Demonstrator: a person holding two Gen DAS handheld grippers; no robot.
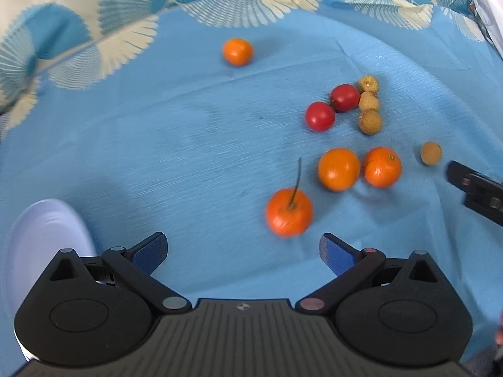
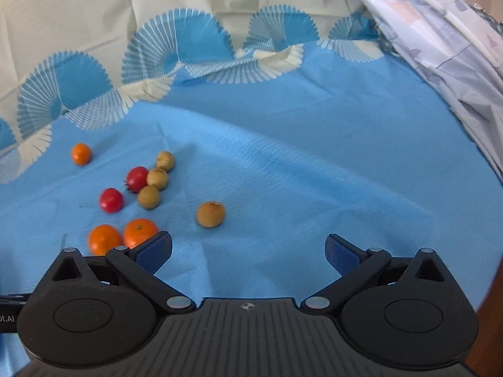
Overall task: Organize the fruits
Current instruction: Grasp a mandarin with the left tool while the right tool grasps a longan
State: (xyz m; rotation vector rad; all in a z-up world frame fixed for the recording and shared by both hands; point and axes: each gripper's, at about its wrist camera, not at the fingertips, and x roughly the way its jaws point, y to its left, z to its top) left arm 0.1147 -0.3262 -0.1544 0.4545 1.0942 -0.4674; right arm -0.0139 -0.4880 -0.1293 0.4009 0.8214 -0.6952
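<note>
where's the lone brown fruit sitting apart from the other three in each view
Left wrist: lone brown fruit at far right, just beyond the right gripper's tip.
Right wrist: centre-left, ahead of the open fingers.
Shared landmark: the column of three brown fruits beside two red ones.

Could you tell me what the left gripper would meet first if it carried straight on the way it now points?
Most likely the stemmed orange fruit: it lies just ahead of the open left gripper, slightly right of its centre line. Depth is uncertain, so the gripper may pass above it.
</note>
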